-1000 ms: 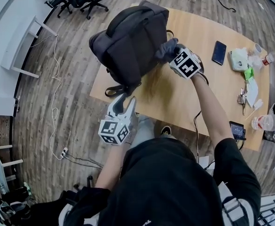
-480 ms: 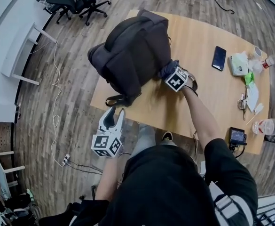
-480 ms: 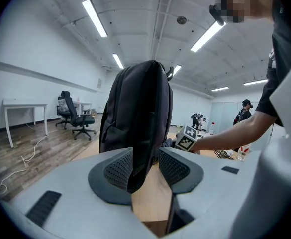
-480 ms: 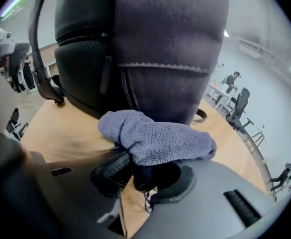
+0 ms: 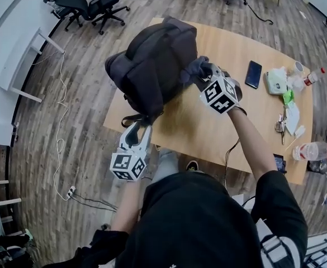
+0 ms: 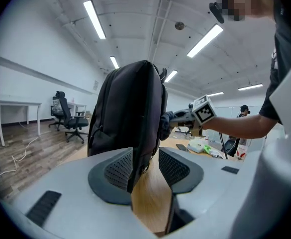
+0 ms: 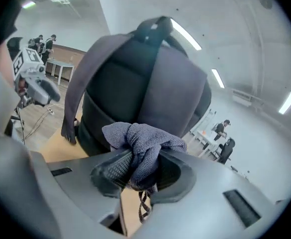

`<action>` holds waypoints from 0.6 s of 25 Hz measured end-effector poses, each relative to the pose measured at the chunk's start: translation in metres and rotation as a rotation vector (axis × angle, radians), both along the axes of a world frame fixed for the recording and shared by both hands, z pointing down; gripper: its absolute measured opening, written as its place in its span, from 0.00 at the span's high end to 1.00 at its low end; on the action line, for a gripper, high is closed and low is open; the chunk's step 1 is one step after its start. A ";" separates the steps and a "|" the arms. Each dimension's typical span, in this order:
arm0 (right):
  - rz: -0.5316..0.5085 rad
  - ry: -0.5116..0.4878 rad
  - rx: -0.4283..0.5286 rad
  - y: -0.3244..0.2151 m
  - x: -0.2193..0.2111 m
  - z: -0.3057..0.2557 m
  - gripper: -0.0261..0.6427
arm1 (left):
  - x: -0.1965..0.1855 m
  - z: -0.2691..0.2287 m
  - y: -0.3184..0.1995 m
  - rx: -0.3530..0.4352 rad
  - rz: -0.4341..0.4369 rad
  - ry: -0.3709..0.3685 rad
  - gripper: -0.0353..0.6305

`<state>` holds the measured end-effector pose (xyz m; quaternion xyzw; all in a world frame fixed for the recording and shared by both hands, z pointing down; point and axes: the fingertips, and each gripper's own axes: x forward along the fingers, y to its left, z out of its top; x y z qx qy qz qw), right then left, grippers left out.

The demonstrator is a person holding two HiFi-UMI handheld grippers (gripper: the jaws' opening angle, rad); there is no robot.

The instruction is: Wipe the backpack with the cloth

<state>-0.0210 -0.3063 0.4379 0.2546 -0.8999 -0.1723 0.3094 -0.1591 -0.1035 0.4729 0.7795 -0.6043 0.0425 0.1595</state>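
The right gripper (image 7: 141, 169) has its fingers clamped on the cloth (image 7: 144, 139), against the backpack (image 5: 152, 60). The left gripper (image 6: 147, 166) has its fingers apart around a strap (image 6: 141, 151), and contact there is hard to make out.

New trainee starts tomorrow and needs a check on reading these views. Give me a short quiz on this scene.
1. Multiple choice: what does the right tool grip?
A. a black phone
B. a bunched grey cloth
C. a clear plastic bottle

2. True or false: the left tool has its jaws shut tight, pad against pad.

3. Short answer: what does the dark grey fabric backpack stand on?

Key
1. B. The cloth is pinched between the right tool's pads.
2. False. Its jaws stand well apart.
3. The light wooden table.
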 end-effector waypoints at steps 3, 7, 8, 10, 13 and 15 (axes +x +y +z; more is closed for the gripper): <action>-0.023 -0.047 0.095 0.006 -0.008 -0.056 0.81 | 0.005 -0.003 0.001 0.017 0.000 0.006 0.69; -0.051 -0.138 0.182 0.009 -0.020 -0.124 0.81 | 0.004 -0.006 0.004 0.035 -0.015 0.013 0.69; -0.058 -0.148 0.199 0.007 -0.024 -0.137 0.81 | 0.004 -0.008 0.005 0.040 -0.017 0.014 0.69; -0.061 -0.183 0.243 0.005 -0.030 -0.164 0.81 | 0.004 -0.012 0.006 0.050 -0.020 0.013 0.69; -0.046 -0.198 0.303 -0.005 -0.039 -0.190 0.81 | 0.004 -0.021 0.002 0.069 -0.024 0.012 0.69; -0.041 -0.211 0.289 -0.010 -0.043 -0.189 0.81 | 0.006 -0.026 0.001 0.081 -0.026 0.015 0.69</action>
